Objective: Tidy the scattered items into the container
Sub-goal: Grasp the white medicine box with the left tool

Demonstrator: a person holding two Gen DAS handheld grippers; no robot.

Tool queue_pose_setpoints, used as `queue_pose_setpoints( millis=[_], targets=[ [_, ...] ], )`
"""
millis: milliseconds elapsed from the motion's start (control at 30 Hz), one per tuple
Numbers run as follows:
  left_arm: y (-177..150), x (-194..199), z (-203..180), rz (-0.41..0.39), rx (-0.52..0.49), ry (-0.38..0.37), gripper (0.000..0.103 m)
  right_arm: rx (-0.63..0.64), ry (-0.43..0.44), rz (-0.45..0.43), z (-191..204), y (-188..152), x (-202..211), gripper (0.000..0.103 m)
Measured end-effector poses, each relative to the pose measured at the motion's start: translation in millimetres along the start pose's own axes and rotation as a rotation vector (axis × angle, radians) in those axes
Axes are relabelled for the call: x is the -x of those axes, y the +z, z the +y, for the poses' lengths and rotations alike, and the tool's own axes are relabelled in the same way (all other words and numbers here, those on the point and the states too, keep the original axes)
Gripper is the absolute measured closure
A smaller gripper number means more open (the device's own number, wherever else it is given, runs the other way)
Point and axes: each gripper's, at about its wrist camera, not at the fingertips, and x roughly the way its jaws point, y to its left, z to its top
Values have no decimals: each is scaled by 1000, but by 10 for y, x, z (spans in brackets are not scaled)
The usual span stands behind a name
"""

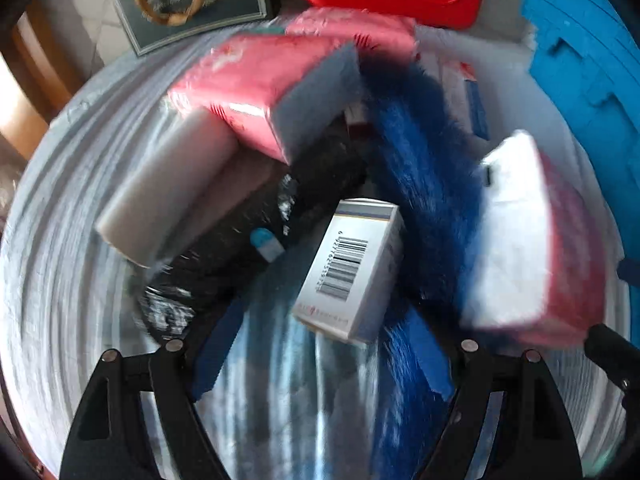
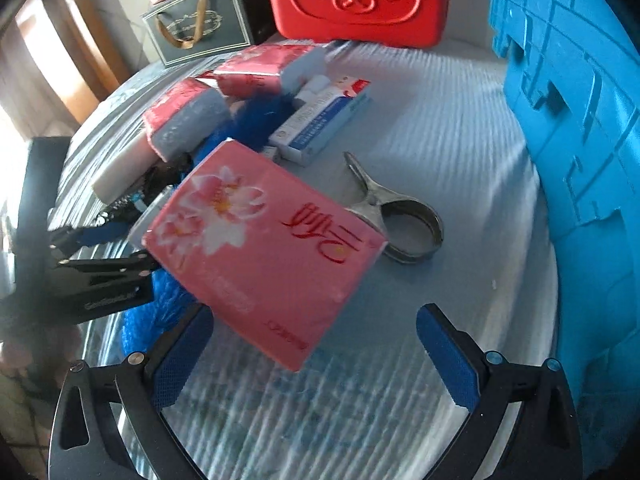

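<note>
My left gripper (image 1: 322, 354) is open over a pile of items: a white barcode box (image 1: 350, 268) lies between its fingers, beside a blue furry thing (image 1: 416, 184), a black bundle (image 1: 256, 224), a white block (image 1: 168, 196) and pink tissue packs (image 1: 272, 84). My right gripper (image 2: 316, 344) is open, with a pink flower-print tissue pack (image 2: 260, 248) just ahead between its fingers. A metal clip (image 2: 396, 216) and a blue-white medicine box (image 2: 324, 120) lie beyond. The blue crate (image 2: 576, 140) stands at the right. The left gripper shows at the left of the right wrist view (image 2: 100, 276).
A red case (image 2: 356, 0) and a dark gift box with gold handles (image 2: 200, 24) stand at the back of the striped table cloth (image 2: 440, 112). The blue crate also shows in the left wrist view (image 1: 588, 72). A wooden frame is at the far left.
</note>
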Motion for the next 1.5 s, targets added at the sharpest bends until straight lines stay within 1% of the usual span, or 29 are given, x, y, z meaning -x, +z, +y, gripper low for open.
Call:
queue_pose_setpoints(
  millis=[33, 67, 100, 167, 233, 300, 400, 500, 567, 667, 700, 733, 800, 867, 900, 1033, 1133, 1167, 1200, 1267, 1367, 1400, 1433, 1467, 1500],
  targets=[
    [5, 7, 18, -22, 24, -4, 38, 0, 9, -3, -21, 2, -7, 0],
    [2, 27, 27, -33, 36, 4, 48, 1, 20, -6, -29, 11, -16, 0],
    [-6, 54, 28, -40, 40, 1, 63, 5, 37, -12, -40, 22, -24, 0],
    [-44, 108, 29, -45, 49, 20, 65, 31, 62, -10, -30, 42, -51, 0],
    [-137, 194, 67, -57, 68, 37, 68, 83, 77, -6, 18, 66, -86, 0],
    [-240, 286, 111, -60, 101, 53, 73, 134, 98, -16, 52, 89, -123, 0],
    [-347, 363, 87, -64, 136, 57, 73, 160, 130, -21, 47, 144, -210, 0],
    [-487, 329, 64, -44, 152, 77, 73, 180, 161, -33, 29, 190, -280, 0],
    [-583, 324, 88, -30, 176, 91, 73, 191, 177, 4, 46, 187, -345, 0],
    [-691, 350, 157, -25, 211, 104, 73, 224, 263, 76, 175, 37, -370, 0],
    [-708, 361, 172, -25, 214, 113, 73, 238, 287, 89, 224, -26, -350, 0],
    [-701, 362, 180, -23, 215, 124, 73, 245, 294, 90, 250, -63, -323, 0],
    [-670, 378, 200, -24, 218, 131, 73, 240, 273, 56, 251, -90, -224, 0],
    [-661, 436, 184, -46, 214, 117, 73, 207, 212, -22, 158, -14, -112, 0],
    [-654, 476, 164, -62, 210, 111, 73, 182, 195, -53, 95, 39, -81, 0],
    [-601, 616, 13, -105, 189, 88, 73, 136, 170, -86, -22, 178, -84, 0],
    [-558, 815, -125, -157, 174, 34, 73, 70, 170, -127, -101, 150, 57, 0],
    [-537, 852, -190, -163, 170, 7, 73, 46, 145, -147, -114, 133, 130, 0],
    [-518, 871, -256, -161, 163, -27, 73, 30, 92, -157, -129, 123, 191, 0],
    [-476, 833, -390, -151, 140, -72, 73, 23, -56, -169, -157, 92, 282, 0],
    [-438, 687, -583, -113, 109, -119, 73, 29, -159, -147, -187, 57, 284, 0],
    [-423, 610, -624, -97, 102, -124, 73, 26, -175, -128, -212, 35, 246, 0],
    [-419, 543, -659, -86, 95, -105, 73, 21, -178, -117, -255, 18, 222, 0],
    [-421, 473, -679, -75, 86, -66, 73, 17, -161, -99, -278, -1, 185, 0],
    [-405, 399, -659, -68, 76, -33, 73, 20, -127, -89, -271, 12, 159, 0]
  ],
)
